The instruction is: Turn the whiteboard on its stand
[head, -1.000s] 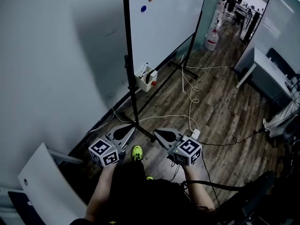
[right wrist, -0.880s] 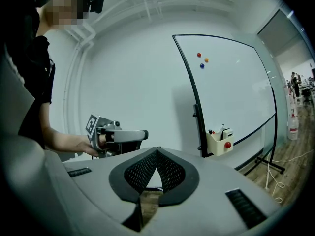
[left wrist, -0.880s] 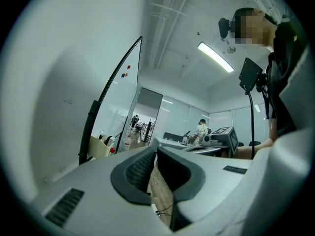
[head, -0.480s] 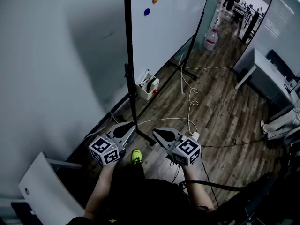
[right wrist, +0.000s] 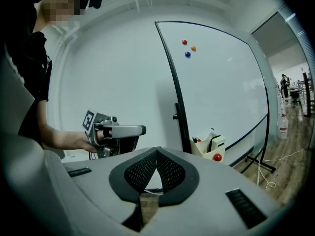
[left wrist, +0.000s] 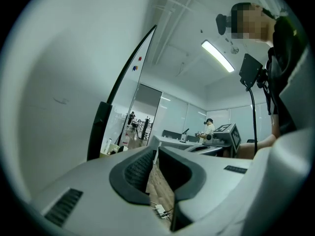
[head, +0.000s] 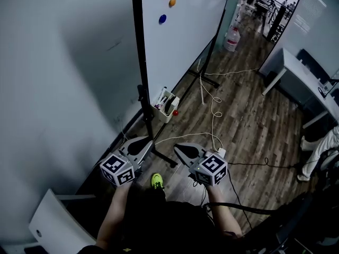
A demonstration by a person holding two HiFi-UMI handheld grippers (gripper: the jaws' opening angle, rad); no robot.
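Whiteboard (head: 190,30) stands upright on its stand (head: 139,57); left gripper (head: 139,143) and right gripper (head: 183,148) hover near its post, jaws closed, empty.

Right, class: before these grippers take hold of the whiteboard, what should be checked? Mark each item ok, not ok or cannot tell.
1. Left gripper empty: ok, jaws together on nothing.
2. Right gripper empty: ok, jaws together on nothing.
3. Jaws opened for a grip: not ok, both shut.
4. Whiteboard and its black post close ahead: ok, just beyond the left gripper, untouched.
5. Floor by the stand free: not ok, a white cable trails there.
6. Marker tray fixed firmly: cannot tell.
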